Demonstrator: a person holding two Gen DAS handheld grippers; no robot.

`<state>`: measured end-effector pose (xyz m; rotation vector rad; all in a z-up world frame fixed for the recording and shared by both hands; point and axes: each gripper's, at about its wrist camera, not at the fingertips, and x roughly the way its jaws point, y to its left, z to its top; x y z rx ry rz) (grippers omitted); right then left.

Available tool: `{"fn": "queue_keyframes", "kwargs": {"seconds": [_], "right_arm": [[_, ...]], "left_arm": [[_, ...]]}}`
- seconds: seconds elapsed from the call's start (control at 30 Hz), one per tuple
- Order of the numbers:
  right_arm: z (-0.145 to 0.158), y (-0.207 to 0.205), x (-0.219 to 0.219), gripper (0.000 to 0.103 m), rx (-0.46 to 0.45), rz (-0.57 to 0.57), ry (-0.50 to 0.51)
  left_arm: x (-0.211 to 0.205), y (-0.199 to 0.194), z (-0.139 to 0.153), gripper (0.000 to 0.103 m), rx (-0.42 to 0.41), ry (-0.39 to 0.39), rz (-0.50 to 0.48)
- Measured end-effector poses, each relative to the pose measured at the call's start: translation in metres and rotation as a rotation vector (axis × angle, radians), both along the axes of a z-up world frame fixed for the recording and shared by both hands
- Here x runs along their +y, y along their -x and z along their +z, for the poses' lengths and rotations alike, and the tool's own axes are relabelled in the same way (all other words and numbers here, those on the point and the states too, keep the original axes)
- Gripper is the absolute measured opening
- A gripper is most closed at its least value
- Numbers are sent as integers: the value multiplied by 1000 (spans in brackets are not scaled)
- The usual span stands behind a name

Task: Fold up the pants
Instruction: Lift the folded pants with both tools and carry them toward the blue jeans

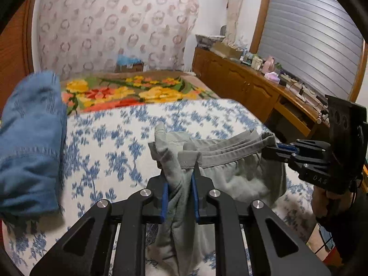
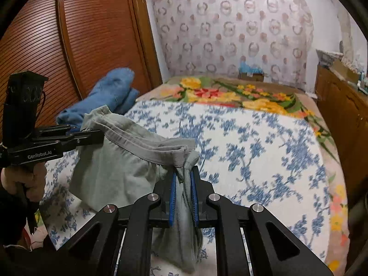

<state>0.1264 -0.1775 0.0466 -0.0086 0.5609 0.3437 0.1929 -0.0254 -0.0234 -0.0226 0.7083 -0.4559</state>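
Grey pants hang by their elastic waistband above the bed. My left gripper is shut on one end of the waistband, cloth bunched between its blue pads. My right gripper comes in from the right and is shut on the other end. In the right wrist view the pants sag between the right gripper, shut on the waistband corner, and the left gripper at the left. The legs hang down out of sight below the grippers.
The bed has a blue-and-white floral cover and a bright flowered blanket further back. A blue denim garment lies at the left by the wooden wardrobe. A cluttered wooden dresser runs along the right.
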Motion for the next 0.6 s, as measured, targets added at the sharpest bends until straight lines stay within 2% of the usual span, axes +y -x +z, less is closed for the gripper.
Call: {"fn": "queue_keyframes", "kwargs": {"seconds": [0.13, 0.33, 0.6], "right_arm": [[20, 10, -4, 11, -58, -17, 13], [55, 26, -11, 11, -157, -47, 26], [90, 36, -7, 11, -266, -38, 45]], "left_arm": [[-15, 3, 29, 17, -79, -26, -30], [-24, 5, 61, 17, -153, -26, -46], [-19, 5, 88, 17, -214, -36, -15]]}}
